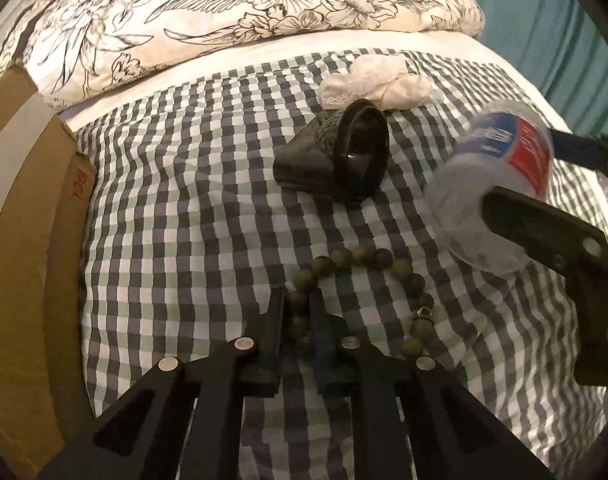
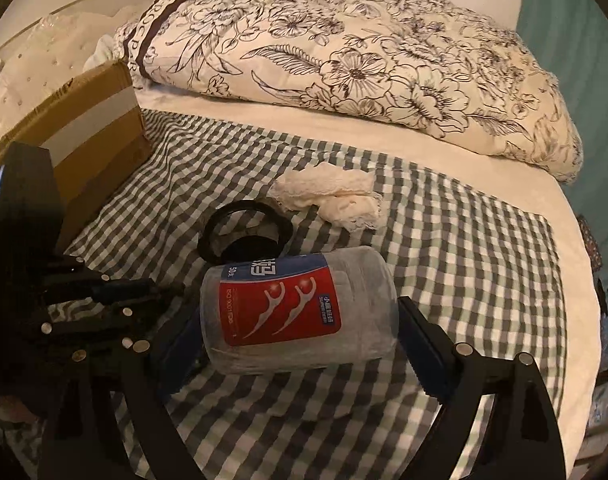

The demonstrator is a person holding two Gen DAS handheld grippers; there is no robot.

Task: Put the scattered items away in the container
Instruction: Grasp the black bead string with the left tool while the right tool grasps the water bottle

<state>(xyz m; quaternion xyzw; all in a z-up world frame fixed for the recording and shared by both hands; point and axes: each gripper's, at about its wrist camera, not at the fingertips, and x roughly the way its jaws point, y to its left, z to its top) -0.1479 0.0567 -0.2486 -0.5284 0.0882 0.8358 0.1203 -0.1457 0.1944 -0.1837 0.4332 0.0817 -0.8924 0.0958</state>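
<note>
Closest to the left wrist camera, the left gripper has its two black fingers drawn narrow around one side of a bead bracelet, pinching a couple of its beads between them. One bracelet shows: a loop of round, dull olive-green beads with a single small metal charm on its right side, lying on the checked cloth.

Nearest the right wrist camera, the right gripper holds a floss pick jar across its two ends, one finger at the base and one at the far end, fingers set wide to span it. This jar is one cloudy clear plastic cylinder lying sideways, with a red and blue label showing two white floss picks and some print. From the left view the same jar hangs blurred at the right, above the cloth and just right of the bracelet.

Beyond these, near the middle of the cloth, lies one black strainer on its side: a glossy black ring with dark mesh tapering to a point. Just behind it, touching or nearly so, sits one crumpled white lace cloth.

One cardboard box stands at the left edge of the checked cloth, with a pale tape stripe and red print on a flap. Farthest back, one folded quilt with black flower drawings lies across the bed.
</note>
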